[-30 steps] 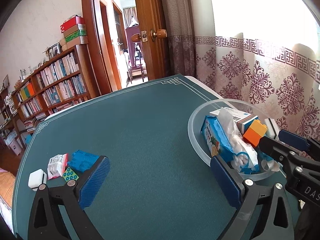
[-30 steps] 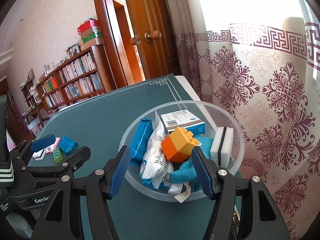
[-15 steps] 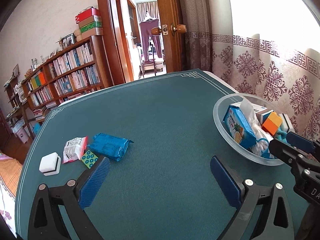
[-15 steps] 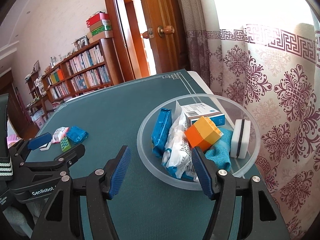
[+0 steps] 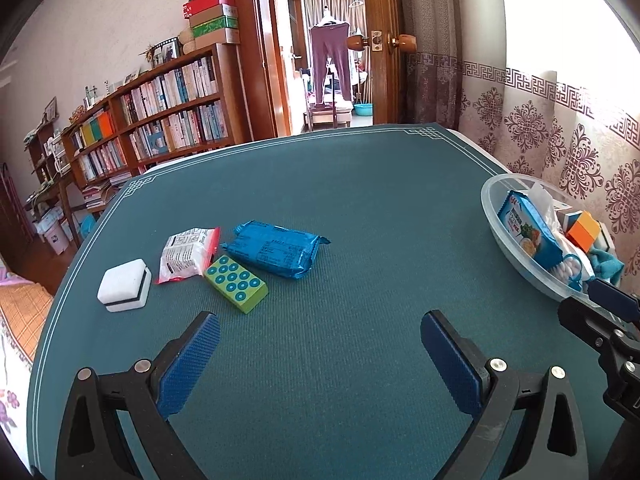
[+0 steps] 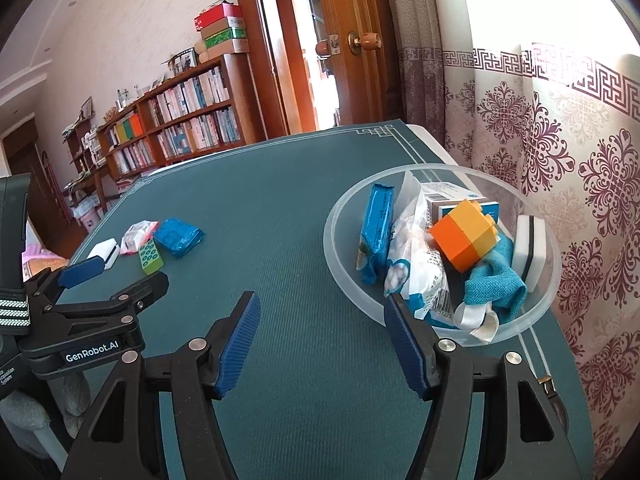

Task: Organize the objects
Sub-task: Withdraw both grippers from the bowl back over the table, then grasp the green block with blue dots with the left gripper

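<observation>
A clear bowl (image 6: 340, 216) at the table's right holds an orange-yellow brick (image 6: 464, 236), blue packets, a white bag, a teal cloth and a sponge; it also shows in the left wrist view (image 5: 492, 204). On the left of the table lie a green dotted brick (image 5: 236, 283), a blue packet (image 5: 276, 249), a white-red sachet (image 5: 186, 254) and a white sponge (image 5: 125, 285). My left gripper (image 5: 320, 356) is open and empty, nearer than these items. My right gripper (image 6: 322, 340) is open and empty, just short of the bowl.
The table has a teal cloth (image 5: 360, 200) with a white border. A patterned curtain (image 6: 560, 140) hangs close behind the bowl on the right. A bookshelf (image 5: 152, 120) and an open wooden door (image 5: 380, 40) stand beyond the far edge.
Both grippers have drawn back from the bowl. The left one has swung left, so the loose items now sit ahead of it. The orange-yellow brick stays in the bowl.
</observation>
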Available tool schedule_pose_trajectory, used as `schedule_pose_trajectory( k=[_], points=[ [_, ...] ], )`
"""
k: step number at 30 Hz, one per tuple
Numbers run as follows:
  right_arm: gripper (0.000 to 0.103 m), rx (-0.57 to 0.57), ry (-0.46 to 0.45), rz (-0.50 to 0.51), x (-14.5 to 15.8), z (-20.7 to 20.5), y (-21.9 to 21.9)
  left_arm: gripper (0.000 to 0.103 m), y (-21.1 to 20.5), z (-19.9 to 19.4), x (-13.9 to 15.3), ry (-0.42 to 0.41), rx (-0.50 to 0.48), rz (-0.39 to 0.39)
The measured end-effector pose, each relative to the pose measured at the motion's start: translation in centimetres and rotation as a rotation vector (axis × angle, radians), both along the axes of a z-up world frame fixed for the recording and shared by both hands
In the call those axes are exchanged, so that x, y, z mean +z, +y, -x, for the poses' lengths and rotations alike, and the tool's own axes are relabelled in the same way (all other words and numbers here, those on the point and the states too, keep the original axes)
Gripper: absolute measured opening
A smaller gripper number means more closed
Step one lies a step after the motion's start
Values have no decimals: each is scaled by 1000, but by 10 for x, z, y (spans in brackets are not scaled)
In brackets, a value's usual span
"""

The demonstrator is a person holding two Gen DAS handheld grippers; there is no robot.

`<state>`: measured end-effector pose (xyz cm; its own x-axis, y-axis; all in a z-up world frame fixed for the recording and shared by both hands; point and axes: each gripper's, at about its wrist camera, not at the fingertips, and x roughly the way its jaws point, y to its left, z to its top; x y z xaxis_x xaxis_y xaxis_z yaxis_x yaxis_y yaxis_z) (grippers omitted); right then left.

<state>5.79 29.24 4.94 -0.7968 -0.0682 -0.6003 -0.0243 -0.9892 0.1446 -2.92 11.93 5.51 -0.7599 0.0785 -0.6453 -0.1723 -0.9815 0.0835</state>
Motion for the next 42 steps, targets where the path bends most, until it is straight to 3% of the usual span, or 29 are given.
schedule_pose_trajectory(
  k=[11,20,37,42],
  points=[
    [66,70,-43,-11,-16,1,-25,102,-48,25,-11,-77,122,-36],
    [66,100,-70,0,-25,4,-30,102,-64,56,-20,-118,210,-36],
    [66,100,-93,25,-29,10,-25,102,-63,89,-34,-134,258,4],
    [66,100,-102,26,-32,10,-27,102,-75,85,-36,-153,262,-30]
  ],
)
